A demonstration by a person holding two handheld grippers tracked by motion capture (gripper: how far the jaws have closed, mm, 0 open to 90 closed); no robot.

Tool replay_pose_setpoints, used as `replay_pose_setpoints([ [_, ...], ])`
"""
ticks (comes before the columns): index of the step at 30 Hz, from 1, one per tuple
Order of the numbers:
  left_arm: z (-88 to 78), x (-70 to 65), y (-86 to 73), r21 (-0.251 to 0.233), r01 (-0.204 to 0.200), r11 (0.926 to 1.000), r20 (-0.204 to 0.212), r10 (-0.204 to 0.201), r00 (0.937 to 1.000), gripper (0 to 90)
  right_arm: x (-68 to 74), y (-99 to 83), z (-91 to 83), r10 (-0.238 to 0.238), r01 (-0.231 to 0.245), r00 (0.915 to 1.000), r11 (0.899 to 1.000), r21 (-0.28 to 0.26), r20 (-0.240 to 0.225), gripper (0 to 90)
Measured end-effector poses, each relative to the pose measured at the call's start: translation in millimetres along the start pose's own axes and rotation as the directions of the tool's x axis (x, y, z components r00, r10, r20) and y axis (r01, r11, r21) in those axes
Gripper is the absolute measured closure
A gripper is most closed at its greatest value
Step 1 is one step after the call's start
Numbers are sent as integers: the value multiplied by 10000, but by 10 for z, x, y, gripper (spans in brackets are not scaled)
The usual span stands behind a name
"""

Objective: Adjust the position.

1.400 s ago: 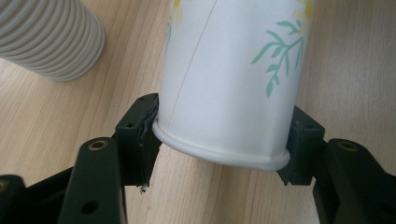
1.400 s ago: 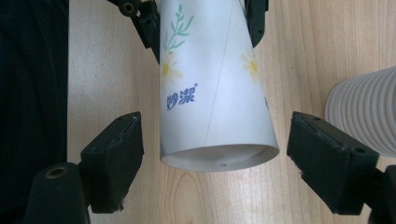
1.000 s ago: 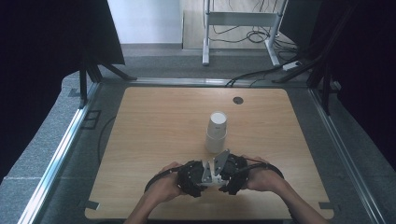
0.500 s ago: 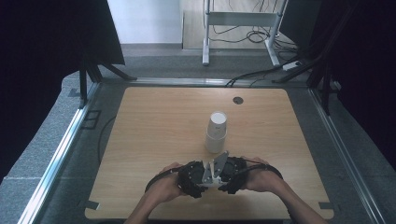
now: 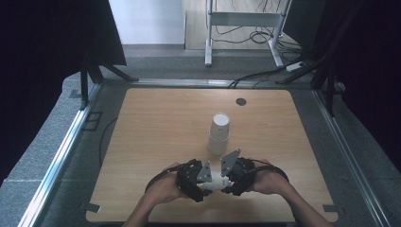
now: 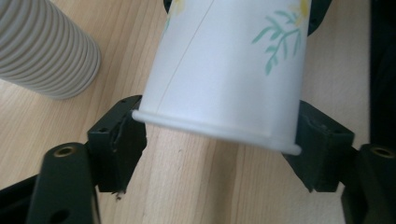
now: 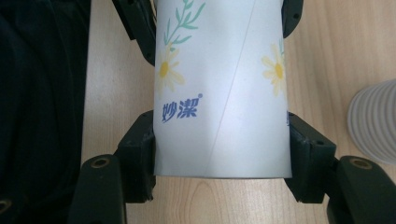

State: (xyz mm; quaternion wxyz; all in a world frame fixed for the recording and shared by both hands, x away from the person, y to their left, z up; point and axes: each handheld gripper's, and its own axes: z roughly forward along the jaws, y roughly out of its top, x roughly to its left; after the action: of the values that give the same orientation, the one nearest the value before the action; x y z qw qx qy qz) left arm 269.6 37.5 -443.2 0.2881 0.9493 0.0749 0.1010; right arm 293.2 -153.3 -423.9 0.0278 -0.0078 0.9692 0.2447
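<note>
Near the tabletop's front edge, the right tongs grip a daisy-printed paper cup; the left tongs, just opening, bracket its rim loosely, with the cup stack near.

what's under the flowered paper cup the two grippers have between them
Bare light wooden tabletop shows below the white flowered paper cup, which lies sideways; whether they touch is unclear. Its rim end faces away, hiding the inside.

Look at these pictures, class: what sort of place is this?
Probably a lab or recording workspace, not a home: a bare wooden table inside a metal frame, dark curtains at both sides, loose cables on the floor beyond, and grey carpet.
</note>
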Motion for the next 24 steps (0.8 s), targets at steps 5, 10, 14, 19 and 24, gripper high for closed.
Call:
replay_pose_setpoints([
  [5,-19,53,-49,-653,417,9970,426,-390,9983,185,-7,-52,-91,188,-188,9998,9981,-589,4,370],
  [10,-58,105,-101,-1530,915,9840,889,-785,9929,167,-10,-128,-122,440,-439,9990,9927,-1126,-15,369],
  [14,-90,152,-150,-2131,1283,9686,1273,-1026,9865,167,-15,-199,-134,618,-614,9981,9858,-1562,-26,369],
  [19,-86,184,-196,-2648,1607,9508,1667,-1190,9788,168,-19,-304,-124,802,-789,9968,9747,-2091,-23,369],
  [24,-73,184,-214,-2891,1715,9418,1904,-1190,9745,171,-7,-401,-82,846,-829,9964,9605,-2656,-53,368],
])
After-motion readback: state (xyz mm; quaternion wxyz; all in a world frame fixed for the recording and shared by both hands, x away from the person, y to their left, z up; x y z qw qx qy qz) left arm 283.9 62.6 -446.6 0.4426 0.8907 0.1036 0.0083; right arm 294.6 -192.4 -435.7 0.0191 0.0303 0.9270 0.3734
